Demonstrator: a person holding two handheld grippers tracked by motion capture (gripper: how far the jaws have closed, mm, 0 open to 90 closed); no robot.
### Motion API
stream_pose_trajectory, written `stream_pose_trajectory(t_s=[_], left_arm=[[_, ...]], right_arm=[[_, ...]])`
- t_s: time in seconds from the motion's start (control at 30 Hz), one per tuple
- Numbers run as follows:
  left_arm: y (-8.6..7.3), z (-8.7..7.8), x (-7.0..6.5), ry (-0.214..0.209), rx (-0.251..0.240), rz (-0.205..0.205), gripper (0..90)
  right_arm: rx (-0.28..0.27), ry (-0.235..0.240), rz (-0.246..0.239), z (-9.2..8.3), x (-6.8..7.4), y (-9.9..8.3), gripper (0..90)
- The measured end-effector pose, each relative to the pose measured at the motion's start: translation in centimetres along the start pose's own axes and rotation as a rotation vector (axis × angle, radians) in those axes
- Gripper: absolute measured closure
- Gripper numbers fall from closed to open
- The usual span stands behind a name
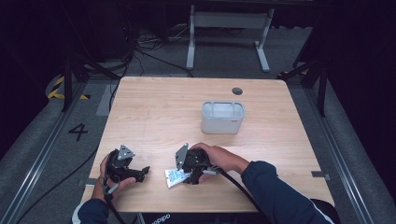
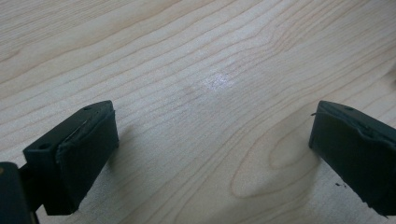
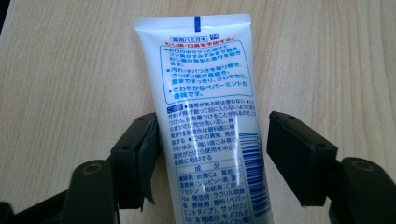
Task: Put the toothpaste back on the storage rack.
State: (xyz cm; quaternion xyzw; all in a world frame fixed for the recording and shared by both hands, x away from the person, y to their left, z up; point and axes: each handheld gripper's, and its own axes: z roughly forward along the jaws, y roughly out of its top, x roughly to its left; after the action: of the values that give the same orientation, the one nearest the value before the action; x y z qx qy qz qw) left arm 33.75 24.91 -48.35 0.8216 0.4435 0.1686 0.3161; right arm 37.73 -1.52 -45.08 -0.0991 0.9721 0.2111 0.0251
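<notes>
We have the right gripper (image 1: 183, 176) down at the near edge of the tabletop (image 1: 168, 107), a little right of its middle, with the white tube (image 3: 208, 116) lying flat on the wood between its jaws. In the right gripper view the left jaw pad touches or nearly touches the tube's side, while the right pad stands a small gap off it, so the jaws straddle the tube without pinching it yet. The tube's crimped flat end points away from us and its printed back faces up; its cap end is hidden below the frame.

Our left gripper (image 1: 133, 175) sits near the near left corner, its jaws spread wide over bare wood and holding nothing.

The grey container (image 1: 222, 117) stands upright toward the far right part of the tabletop, well apart from the tube.

We judge the risks as these. With one pad ahead of the other, closing may shove the tube sideways rather than clamp it. The tube is soft and glossy: a light squeeze may let it slip out as we lift, a hard one may buckle it. Gripped along its length like this, it may also droop or twist.
</notes>
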Motion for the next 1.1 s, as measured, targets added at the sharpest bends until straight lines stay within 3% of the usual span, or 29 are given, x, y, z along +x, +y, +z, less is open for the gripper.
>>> stream_pose_trajectory(t_s=[0.2,0.37,0.5,0.7,1.1], left_arm=[[0.0,0.0,0.0,-0.002,-0.001,0.000,1.9],[0.0,0.0,0.0,0.000,0.000,0.000,1.9],[0.0,0.0,0.0,-0.002,0.000,-0.002,1.9],[0.0,0.0,0.0,-0.003,-0.001,-0.002,1.9],[0.0,0.0,0.0,-0.004,-0.001,-0.003,1.9]], right_arm=[[0.003,0.025,-0.002,0.2,-0.1,0.5,39.2],[0.012,0.048,0.030,0.2,-0.2,0.6,41.6],[0.008,0.033,0.014,0.2,-0.4,0.6,46.1],[-0.035,0.011,0.043,-0.3,-0.5,0.2,55.1],[-0.127,-0.064,0.099,-2.7,-0.3,-1.7,60.5]])
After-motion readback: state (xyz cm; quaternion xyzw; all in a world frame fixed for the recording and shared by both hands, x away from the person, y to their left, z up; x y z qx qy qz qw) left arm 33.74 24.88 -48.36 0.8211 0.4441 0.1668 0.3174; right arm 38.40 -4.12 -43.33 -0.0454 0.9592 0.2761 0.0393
